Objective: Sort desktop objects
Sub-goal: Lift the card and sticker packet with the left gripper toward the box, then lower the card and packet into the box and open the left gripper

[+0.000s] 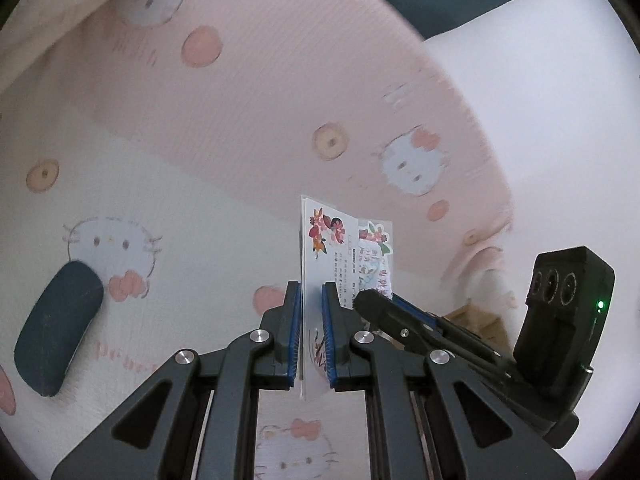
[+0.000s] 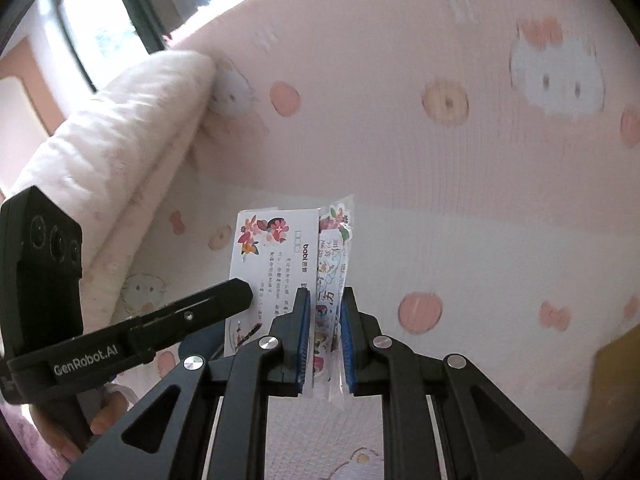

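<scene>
A pink and cream cat-print bedsheet fills both views. The left gripper pinches a flowered white card edge-on between its jaws; the right gripper pinches a clear sticker packet just beside that card. Only the left view shows a dark blue oval case lying on the sheet. Only the right view shows a rolled white quilt and a window.

left wrist: close, angled down, facing rightward | right wrist: mirrored — shared: card, cartoon-print sheet
</scene>
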